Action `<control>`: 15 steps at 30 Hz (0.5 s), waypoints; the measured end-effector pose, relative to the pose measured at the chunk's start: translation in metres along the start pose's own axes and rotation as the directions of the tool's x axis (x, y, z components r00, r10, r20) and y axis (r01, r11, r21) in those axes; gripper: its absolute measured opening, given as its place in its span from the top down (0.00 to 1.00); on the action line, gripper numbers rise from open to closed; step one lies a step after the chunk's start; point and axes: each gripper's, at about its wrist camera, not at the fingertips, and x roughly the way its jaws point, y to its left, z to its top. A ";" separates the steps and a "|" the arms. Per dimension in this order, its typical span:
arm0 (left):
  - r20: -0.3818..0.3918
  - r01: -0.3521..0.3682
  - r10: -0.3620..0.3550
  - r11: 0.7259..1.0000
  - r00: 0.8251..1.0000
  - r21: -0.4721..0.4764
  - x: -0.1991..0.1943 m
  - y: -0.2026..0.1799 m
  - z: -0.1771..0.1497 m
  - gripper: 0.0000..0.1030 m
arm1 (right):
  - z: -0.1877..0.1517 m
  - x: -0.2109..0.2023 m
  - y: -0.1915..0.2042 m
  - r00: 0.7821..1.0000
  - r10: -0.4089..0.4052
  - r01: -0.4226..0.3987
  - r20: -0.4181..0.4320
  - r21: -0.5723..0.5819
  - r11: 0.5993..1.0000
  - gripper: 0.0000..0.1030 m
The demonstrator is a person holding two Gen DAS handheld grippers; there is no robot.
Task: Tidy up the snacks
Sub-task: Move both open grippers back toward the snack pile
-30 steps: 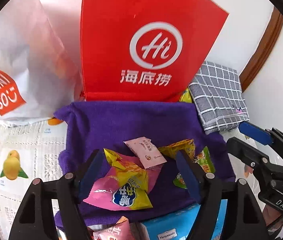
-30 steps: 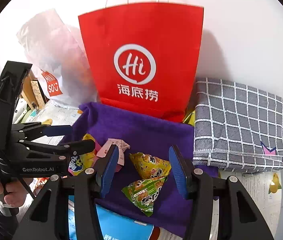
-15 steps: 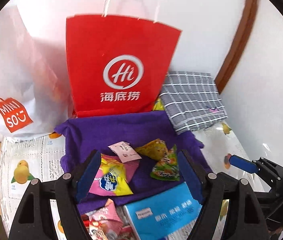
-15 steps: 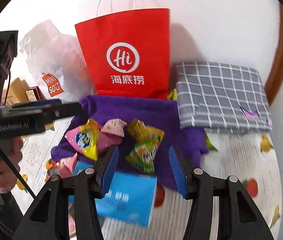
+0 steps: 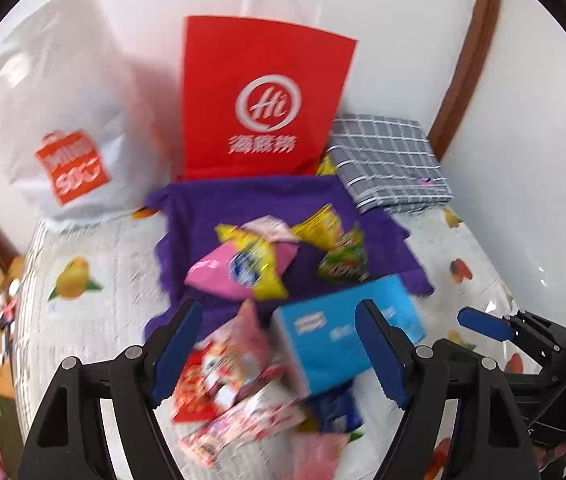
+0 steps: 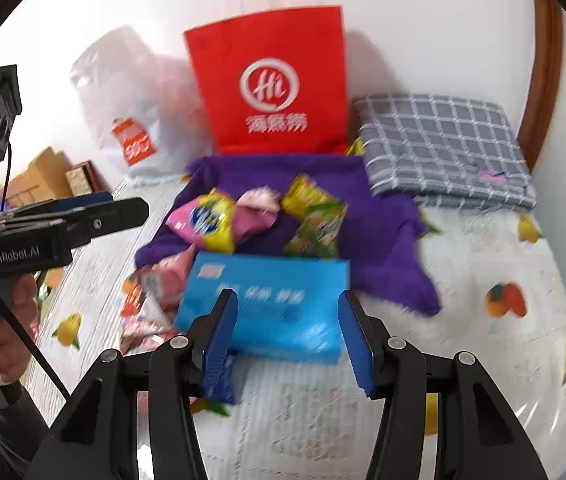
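Snack packets (image 5: 243, 264): light, crinkly, slippery film; we would pinch a sealed edge. They lie heaped on the purple cloth (image 5: 251, 196) ahead of both tongs. Blue box (image 6: 267, 304): stiff, just ahead of the right tongs (image 6: 289, 336), which are spread and empty. Left tongs (image 5: 279, 348): spread, empty. Labels blurred; packets nearest us partly hidden

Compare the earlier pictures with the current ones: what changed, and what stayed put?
Both grippers pulled back from the red bag, open and empty; the left gripper and right gripper now frame the blue box. Snack packets, purple cloth and checked cloth stayed put.
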 end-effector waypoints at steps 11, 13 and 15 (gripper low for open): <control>-0.046 -0.049 0.046 0.996 0.998 -0.078 -0.002 0.049 -0.043 0.25 | -0.049 0.041 0.044 0.991 0.073 -0.077 -0.111 -0.026 0.997 0.49; -0.049 -0.051 0.047 0.995 0.998 -0.083 -0.003 0.050 -0.048 0.25 | -0.053 0.050 0.046 0.990 0.064 -0.066 -0.125 -0.013 0.998 0.49; -0.054 -0.052 0.047 0.995 0.997 -0.084 -0.002 0.053 -0.053 0.25 | -0.057 0.061 0.046 0.988 0.052 -0.051 -0.143 0.006 0.999 0.49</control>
